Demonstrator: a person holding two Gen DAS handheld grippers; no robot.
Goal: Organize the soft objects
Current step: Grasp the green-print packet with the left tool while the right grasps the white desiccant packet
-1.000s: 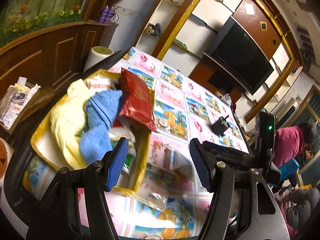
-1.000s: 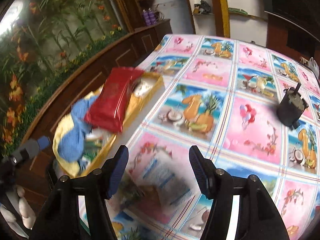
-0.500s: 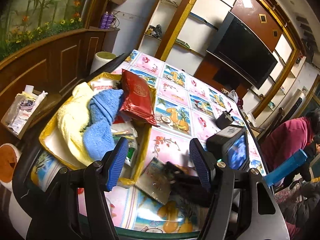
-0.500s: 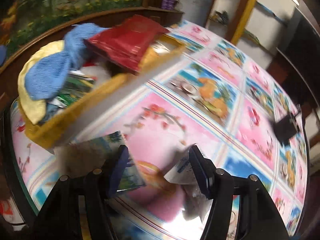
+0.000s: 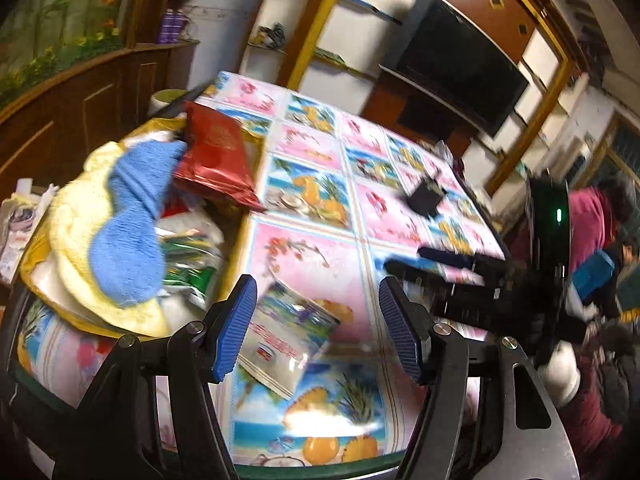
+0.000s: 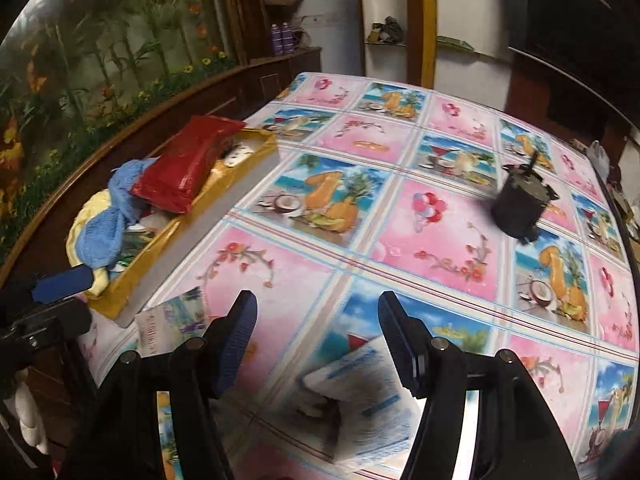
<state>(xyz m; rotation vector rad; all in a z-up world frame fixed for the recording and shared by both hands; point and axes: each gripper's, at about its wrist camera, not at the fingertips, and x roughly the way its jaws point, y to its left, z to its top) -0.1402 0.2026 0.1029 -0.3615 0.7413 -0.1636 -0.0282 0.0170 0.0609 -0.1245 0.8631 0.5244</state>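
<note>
Right gripper [image 6: 318, 336] swung back from yellow box [image 6: 192, 216], now over white-blue packet [image 6: 360, 392] at 6 o'clock; fingers spread, empty. Left gripper [image 5: 316, 328] lowered over silvery packet [image 5: 286, 340], fingers spread, nothing pinched. Red pouch [image 5: 216, 160], blue cloth [image 5: 128, 232] heaped in box at 10 o'clock.

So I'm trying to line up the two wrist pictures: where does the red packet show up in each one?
Left wrist: the red packet is upper left, leaning on the yellow box's far end, right of the blue cloth.
Right wrist: the red packet is left of centre, lying over the same box, the blue cloth to its left.
Shared landmark: the small black object standing on the tablecloth.
</note>
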